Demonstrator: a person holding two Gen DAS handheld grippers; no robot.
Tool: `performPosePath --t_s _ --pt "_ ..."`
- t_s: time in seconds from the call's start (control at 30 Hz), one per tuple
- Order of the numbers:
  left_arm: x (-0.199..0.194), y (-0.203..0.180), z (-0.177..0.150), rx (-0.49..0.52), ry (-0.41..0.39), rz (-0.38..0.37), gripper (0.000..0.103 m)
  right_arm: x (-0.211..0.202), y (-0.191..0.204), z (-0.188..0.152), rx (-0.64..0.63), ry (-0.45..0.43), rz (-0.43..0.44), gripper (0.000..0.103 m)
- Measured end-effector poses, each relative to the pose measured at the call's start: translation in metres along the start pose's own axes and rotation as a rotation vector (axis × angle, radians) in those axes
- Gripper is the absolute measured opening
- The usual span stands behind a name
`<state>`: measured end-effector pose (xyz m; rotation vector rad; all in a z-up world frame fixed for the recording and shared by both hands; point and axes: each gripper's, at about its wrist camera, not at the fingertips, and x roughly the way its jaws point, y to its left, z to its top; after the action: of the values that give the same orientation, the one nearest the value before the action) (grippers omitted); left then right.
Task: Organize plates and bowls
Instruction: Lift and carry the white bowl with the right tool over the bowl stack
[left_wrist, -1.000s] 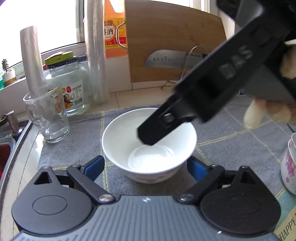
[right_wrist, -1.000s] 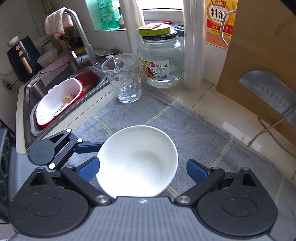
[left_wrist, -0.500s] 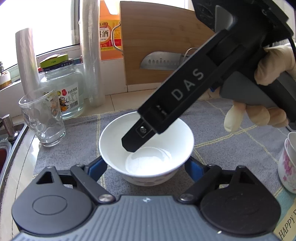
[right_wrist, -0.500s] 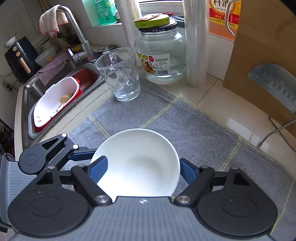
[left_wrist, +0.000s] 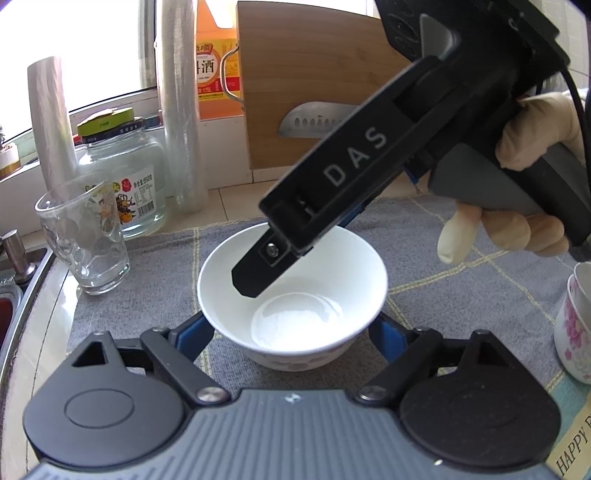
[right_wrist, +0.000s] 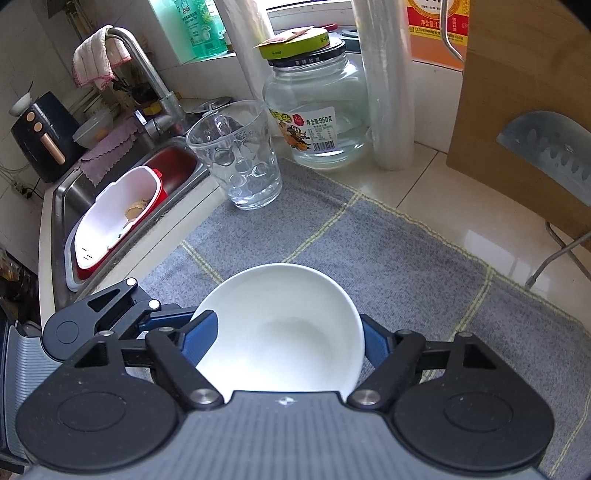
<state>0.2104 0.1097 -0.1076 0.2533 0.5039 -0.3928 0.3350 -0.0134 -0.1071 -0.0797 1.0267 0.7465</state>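
A white bowl (left_wrist: 291, 295) (right_wrist: 284, 332) stands on a grey mat (left_wrist: 155, 280) (right_wrist: 369, 251). My left gripper (left_wrist: 291, 334) is low in front of it, and both blue pads press the bowl's sides, so it is shut on the bowl. My right gripper (right_wrist: 286, 341) reaches down from the upper right, held by a gloved hand (left_wrist: 517, 221). Its blue pads touch the bowl's rim on both sides, so it too is shut on the bowl. One of its fingers (left_wrist: 255, 277) hangs over the bowl's inside. In the right wrist view the left gripper's linkage (right_wrist: 103, 314) comes in from the left.
A glass tumbler (left_wrist: 85, 243) (right_wrist: 236, 155), a lidded jar (right_wrist: 317, 110) and rolls of plastic wrap (right_wrist: 388, 92) stand behind the mat. A cutting board with a cleaver (left_wrist: 314, 118) leans at the back. The sink holds a red and white basin (right_wrist: 114, 218). A floral cup (left_wrist: 576, 325) is at the right.
Both grippers' jaws have closed in from wide of the bowl until their pads touch it. The right gripper has shifted left and nearer in the left wrist view.
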Motion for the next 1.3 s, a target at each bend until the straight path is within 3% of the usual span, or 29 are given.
performPosePath --t_s 0.6,0.83,1.3 --pt "-0.053 -0.030 0.010 0.064 -0.010 -0.028 0.090 -0.064 0.026 -0.027 -0.012 -0.027 0.020 0.085" --pt "-0.079 -0.055 0.009 0.064 -0.004 -0.056 0.090 -0.094 0.034 -0.054 -0.019 -0.033 0.018 0.085" --pt "-0.103 -0.119 0.012 0.165 -0.026 -0.095 0.090 -0.162 0.018 -0.103 0.049 -0.101 0.019 0.085"
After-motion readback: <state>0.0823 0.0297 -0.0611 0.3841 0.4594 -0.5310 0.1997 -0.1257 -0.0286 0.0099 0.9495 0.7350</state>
